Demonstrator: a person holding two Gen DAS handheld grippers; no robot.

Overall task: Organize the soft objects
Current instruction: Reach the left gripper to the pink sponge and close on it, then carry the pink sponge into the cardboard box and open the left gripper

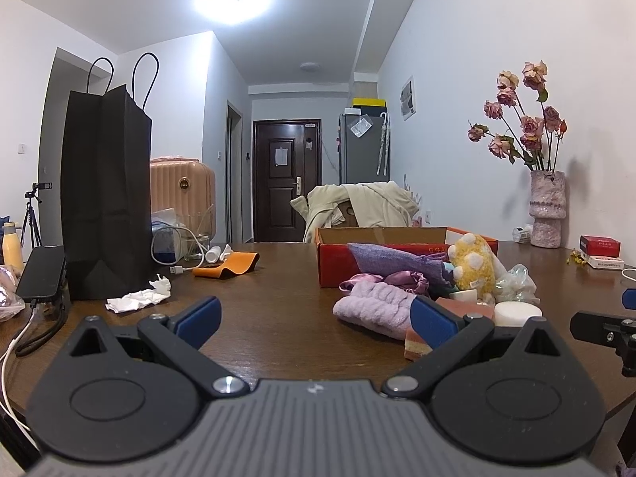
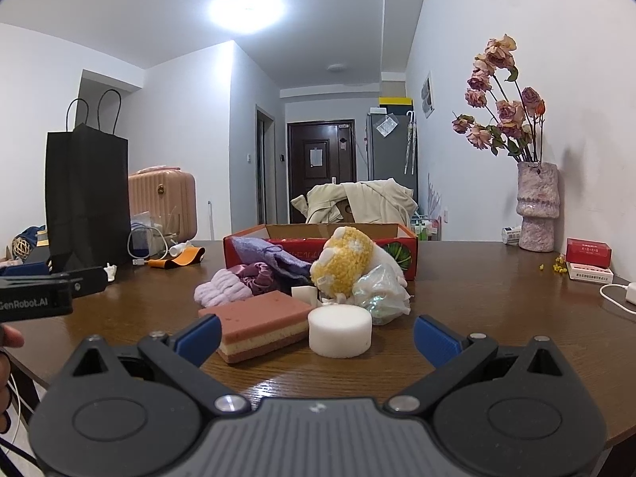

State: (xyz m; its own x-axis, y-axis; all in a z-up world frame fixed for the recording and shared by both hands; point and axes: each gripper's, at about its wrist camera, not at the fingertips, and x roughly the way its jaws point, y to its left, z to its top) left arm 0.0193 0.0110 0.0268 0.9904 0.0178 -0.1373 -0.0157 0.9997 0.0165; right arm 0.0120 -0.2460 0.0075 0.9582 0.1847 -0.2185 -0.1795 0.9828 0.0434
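Right wrist: right gripper (image 2: 316, 332) level, jaws wide, facing white sponge (image 2: 340, 330)

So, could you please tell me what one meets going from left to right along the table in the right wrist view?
Black bag → orange cloth → layered sponge → white foam puck → vase → red box.
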